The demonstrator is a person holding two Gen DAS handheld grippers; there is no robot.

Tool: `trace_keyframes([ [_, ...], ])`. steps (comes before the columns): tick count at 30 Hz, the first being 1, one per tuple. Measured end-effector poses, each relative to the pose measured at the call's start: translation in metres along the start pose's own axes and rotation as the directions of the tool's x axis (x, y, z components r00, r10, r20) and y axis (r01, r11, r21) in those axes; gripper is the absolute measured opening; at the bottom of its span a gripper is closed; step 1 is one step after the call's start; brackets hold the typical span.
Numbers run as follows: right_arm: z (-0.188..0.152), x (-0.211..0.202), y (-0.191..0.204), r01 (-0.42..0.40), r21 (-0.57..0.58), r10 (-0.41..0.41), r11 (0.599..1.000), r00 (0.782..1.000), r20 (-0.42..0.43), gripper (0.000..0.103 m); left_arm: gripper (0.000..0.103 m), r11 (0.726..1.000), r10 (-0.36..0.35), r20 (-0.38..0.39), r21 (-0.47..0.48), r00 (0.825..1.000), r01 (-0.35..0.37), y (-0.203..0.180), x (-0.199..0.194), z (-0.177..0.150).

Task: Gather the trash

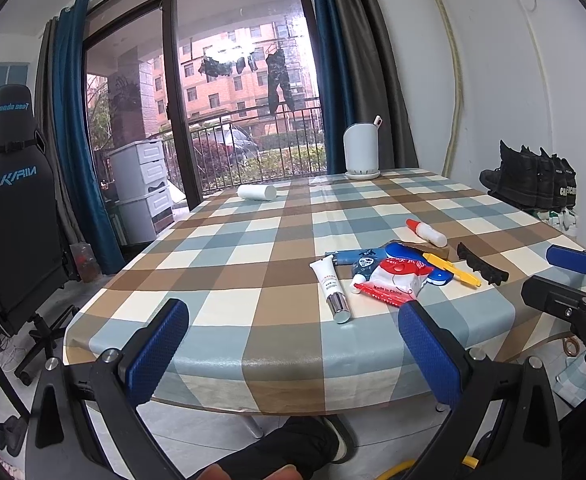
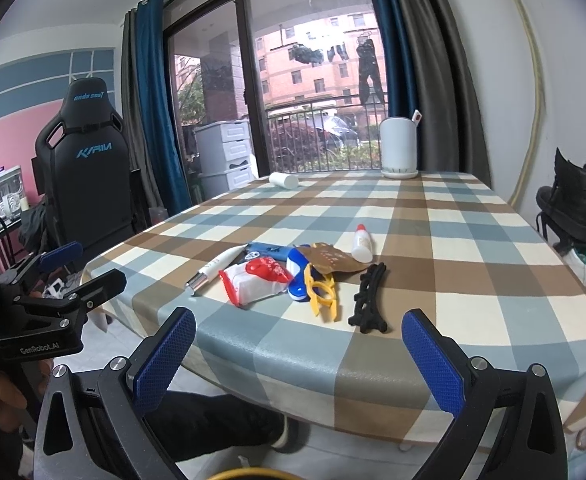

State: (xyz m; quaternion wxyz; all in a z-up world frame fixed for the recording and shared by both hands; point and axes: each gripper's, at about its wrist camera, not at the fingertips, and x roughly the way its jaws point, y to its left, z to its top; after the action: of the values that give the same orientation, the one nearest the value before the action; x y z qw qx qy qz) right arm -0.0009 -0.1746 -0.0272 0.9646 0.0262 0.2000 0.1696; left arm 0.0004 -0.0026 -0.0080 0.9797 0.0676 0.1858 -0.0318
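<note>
1. While you hold both grippers short of the near edge, the bench (image 2: 473,240) in its checked cloth carries everything. The left gripper (image 1: 293,344) and the right gripper (image 2: 299,344) each have their blue pads spread wide, with nothing between them.
2. Across the far edge stands a white canister (image 2: 398,146) on a saucer, and a white roll (image 2: 283,179) lies on its side towards the far left corner. Whether either counts as trash I cannot tell; both are well apart from the rest.
3. Close to the near edge sits the trash pile. A red and white wrapper (image 2: 259,282) lies in the middle, touching a white tube with a silver cap (image 1: 333,290) on its left. Blue packaging (image 1: 359,258) and a brown scrap (image 2: 333,260) lie behind it.
4. Overlap is your main risk. Pinching the wrapper may drag its neighbours along, and the tube's silver cap points at the near edge, so a nudge could roll it off.
5. Right of the wrapper, a yellow plastic piece (image 2: 323,294) rests against a blue and white one (image 2: 298,280). A black toothed strip (image 2: 369,300) lies just beside them, and a small bottle with a red cap (image 2: 362,242) lies behind.
6. Flat, thin pieces may slip from wide pads, so you would likely do best to begin at the pile's outer items.
</note>
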Motion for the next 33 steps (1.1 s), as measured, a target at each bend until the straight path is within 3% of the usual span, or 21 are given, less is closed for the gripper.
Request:
trace_keyframes([
  [17,-0.001,0.003,0.000,-0.011,0.003,0.011,1.000,1.000,-0.019,0.103,0.102,0.993,-0.116,-0.044,-0.019,0.992,0.115,-0.001,0.018,0.016],
  [23,-0.001,0.003,0.000,-0.004,0.001,0.004,1.000,1.000,-0.023,0.103,0.102,0.991,-0.129,-0.061,-0.034,0.990,0.127,-0.004,0.034,0.033],
  [33,0.000,0.004,0.000,-0.009,0.003,0.009,1.000,1.000,-0.025,0.103,0.102,0.996,-0.080,-0.128,-0.037,0.988,0.076,0.001,0.067,0.046],
])
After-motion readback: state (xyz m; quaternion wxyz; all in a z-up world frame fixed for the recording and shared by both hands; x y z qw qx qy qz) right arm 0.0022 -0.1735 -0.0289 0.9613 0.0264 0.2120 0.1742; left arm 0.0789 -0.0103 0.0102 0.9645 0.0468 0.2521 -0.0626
